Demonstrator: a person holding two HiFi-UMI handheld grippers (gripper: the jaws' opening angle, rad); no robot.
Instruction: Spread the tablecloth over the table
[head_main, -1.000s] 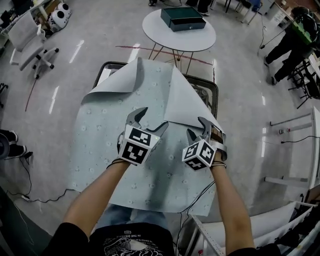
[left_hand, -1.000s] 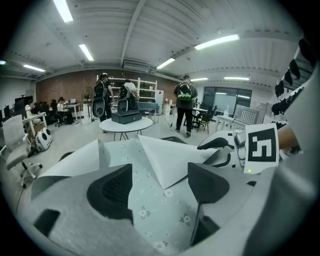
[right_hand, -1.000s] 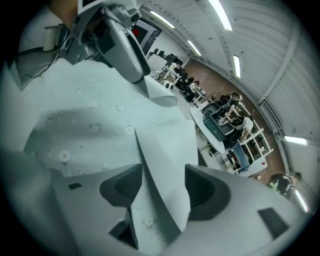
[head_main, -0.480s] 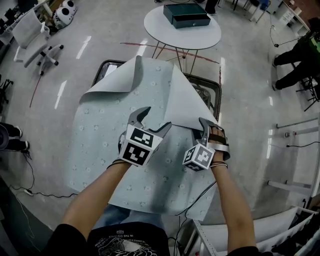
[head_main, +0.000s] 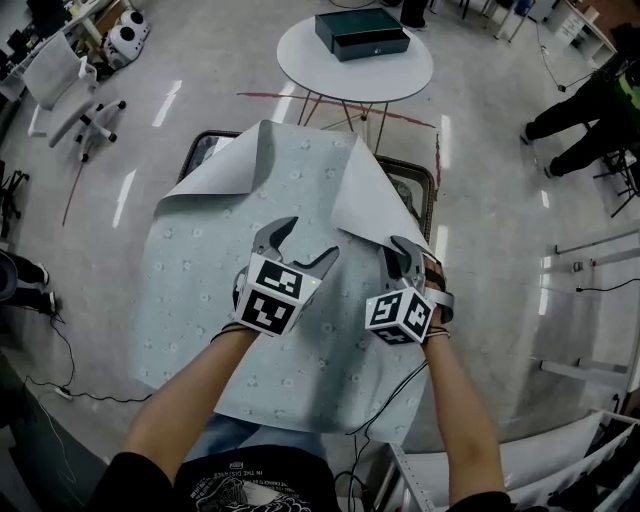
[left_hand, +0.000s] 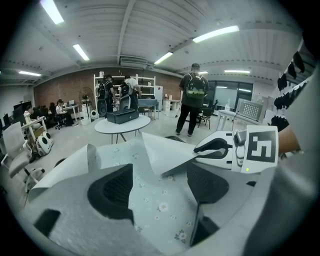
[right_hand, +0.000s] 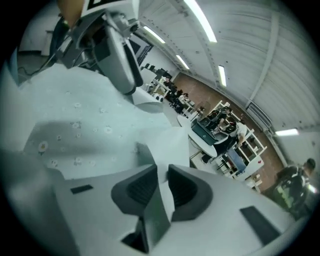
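Note:
A pale flowered tablecloth (head_main: 200, 260) lies over the dark-framed table (head_main: 432, 182). Its two far corners are folded back, white underside up: a left flap (head_main: 220, 168) and a right flap (head_main: 365, 200). My left gripper (head_main: 308, 240) hovers open over the cloth's middle, and in the left gripper view only cloth (left_hand: 157, 202) shows under its gap (left_hand: 160, 186). My right gripper (head_main: 402, 255) sits at the right flap's near edge with its jaws closing. In the right gripper view that cloth edge (right_hand: 161, 150) runs between the pads (right_hand: 162, 187), which pinch it.
A round white table (head_main: 400, 75) with a dark box (head_main: 362, 32) stands beyond the table. An office chair (head_main: 60, 70) is at far left, a person (head_main: 580, 110) at far right. A white frame (head_main: 560, 440) stands at lower right. Cables trail on the floor.
My right gripper's jaws went from wide open to nearly together on the right flap's edge, and the hand shifted a little left. The left gripper stayed open over the cloth.

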